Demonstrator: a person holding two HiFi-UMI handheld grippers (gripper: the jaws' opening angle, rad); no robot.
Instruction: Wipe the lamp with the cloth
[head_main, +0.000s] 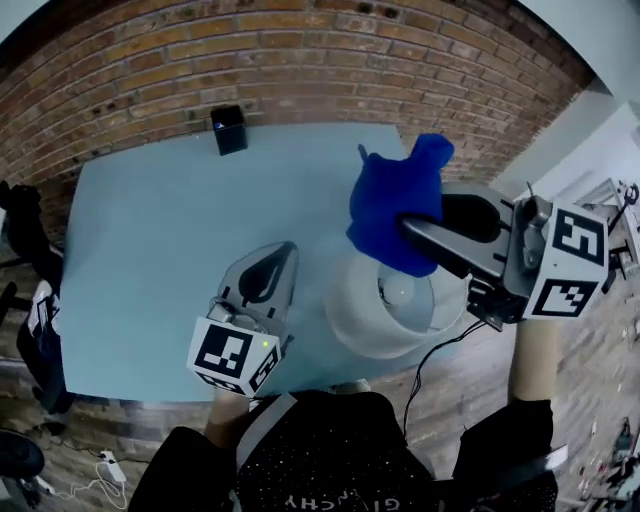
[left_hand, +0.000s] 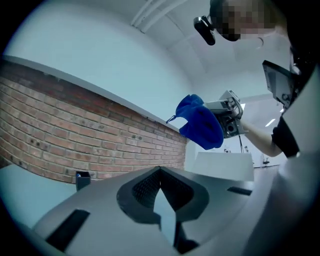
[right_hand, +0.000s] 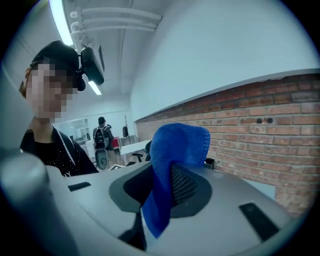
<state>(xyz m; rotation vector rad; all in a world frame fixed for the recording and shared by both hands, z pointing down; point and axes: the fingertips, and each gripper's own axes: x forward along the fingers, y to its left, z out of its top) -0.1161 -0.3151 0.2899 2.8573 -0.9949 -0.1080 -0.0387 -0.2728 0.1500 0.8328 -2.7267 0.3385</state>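
A white lamp (head_main: 352, 312) stands at the table's near right edge; I look down into its round shade, where the bulb shows. My right gripper (head_main: 405, 226) is shut on a blue cloth (head_main: 393, 203) and holds it just above the shade's far rim. In the right gripper view the cloth (right_hand: 172, 150) hangs folded between the jaws. My left gripper (head_main: 290, 248) is shut on nothing, a little left of the lamp. From the left gripper view (left_hand: 160, 170) I see the cloth (left_hand: 201, 125) over the lamp's shade (left_hand: 223, 166).
The light blue table (head_main: 160, 220) runs back to a brick wall (head_main: 300, 60). A small black box (head_main: 229, 129) stands at the table's far edge. The lamp's cord (head_main: 428, 362) drops over the near edge. People and chairs stand in the room behind.
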